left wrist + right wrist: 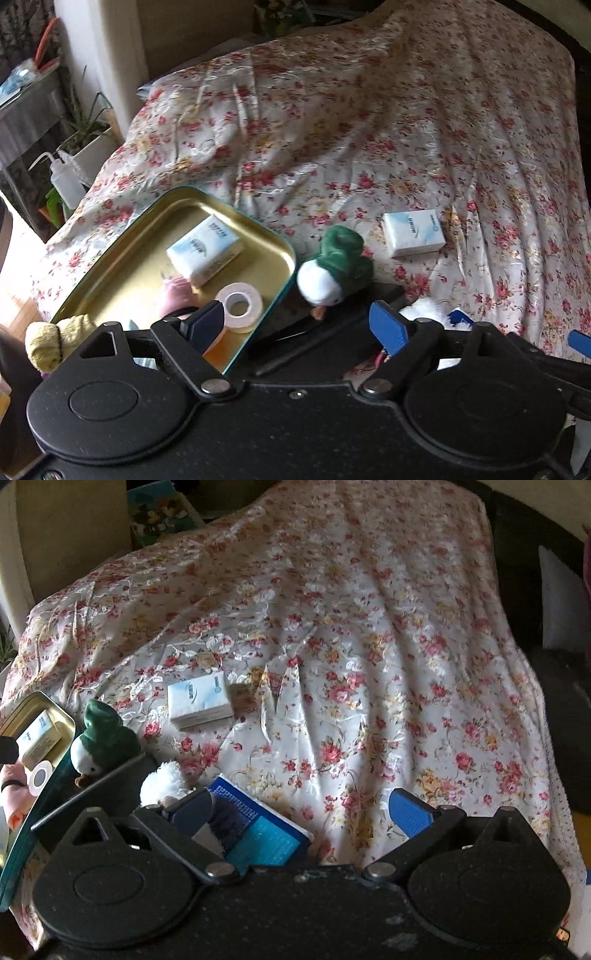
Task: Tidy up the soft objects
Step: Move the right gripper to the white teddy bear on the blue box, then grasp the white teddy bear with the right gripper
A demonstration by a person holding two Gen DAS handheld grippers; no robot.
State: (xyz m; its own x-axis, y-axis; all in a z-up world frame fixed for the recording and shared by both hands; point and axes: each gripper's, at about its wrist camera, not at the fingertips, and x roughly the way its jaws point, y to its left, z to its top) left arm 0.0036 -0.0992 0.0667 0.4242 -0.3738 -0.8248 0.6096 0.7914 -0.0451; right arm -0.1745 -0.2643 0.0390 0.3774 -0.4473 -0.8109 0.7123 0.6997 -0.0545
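A gold tin tray with a teal rim lies on the floral cloth at the left. It holds a white tissue pack, a tape roll and a pink soft thing. A green-and-white plush bird lies beside the tray's right rim. A second tissue pack lies on the cloth to its right. My left gripper is open and empty, just in front of the bird. My right gripper is open over a blue box, with a white fluffy toy to its left.
A floral cloth covers the whole surface, which rises at the back. A dark flat board lies under the bird. A yellow cloth hangs at the tray's near left. A squeeze bottle and potted plants stand off the left edge.
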